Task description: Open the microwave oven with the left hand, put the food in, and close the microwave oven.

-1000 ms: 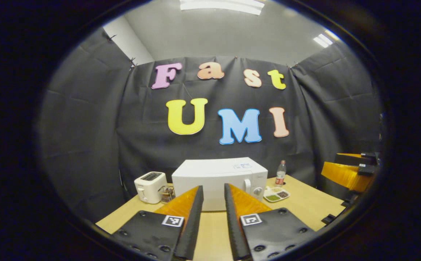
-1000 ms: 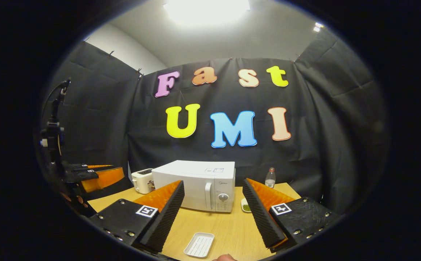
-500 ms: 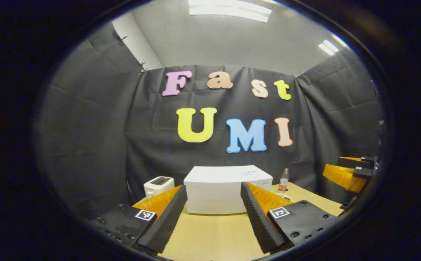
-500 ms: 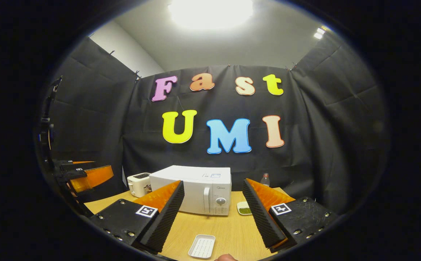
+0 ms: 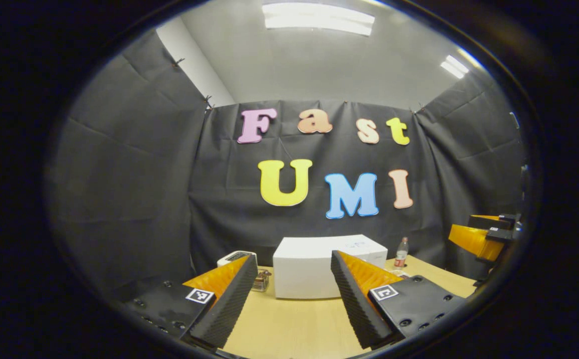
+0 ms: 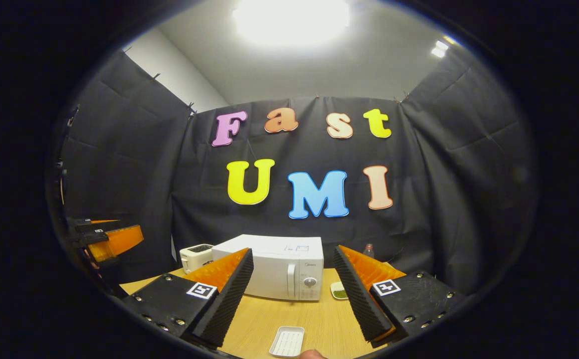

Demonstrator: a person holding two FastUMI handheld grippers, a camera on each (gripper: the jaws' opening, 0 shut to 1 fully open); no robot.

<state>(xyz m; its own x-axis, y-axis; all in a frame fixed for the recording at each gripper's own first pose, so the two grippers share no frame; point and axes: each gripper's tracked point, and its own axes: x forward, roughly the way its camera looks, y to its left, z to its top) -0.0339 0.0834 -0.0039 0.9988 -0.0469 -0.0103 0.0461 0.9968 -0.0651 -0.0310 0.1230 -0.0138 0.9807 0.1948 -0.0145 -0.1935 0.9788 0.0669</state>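
the microwave oven stands on the wooden bench toward its far edge, close in front of the black cloth wall, with its door shut; in the right gripper view its upright handle and a round knob sit at the right end of its front face. just off its right side, on the bench, lies a small dish holding something green, the food as far as can be told, and behind that a clear bottle with a red cap stands near the far right corner. on the oven's other side a white toaster sits near the far left corner, and in the left gripper view a small metal rack rests between toaster and oven. nearer the front edge of the bench a white ribbed tray lies flat, and a fingertip shows at the very bottom of that view. the left tongs hang above the bench well short of the oven, spread wide and holding nothing; they also appear at the left rim of the right gripper view. the right tongs are likewise spread wide and empty, pointing at the oven's front from well back, and show at the right rim of the left gripper view.
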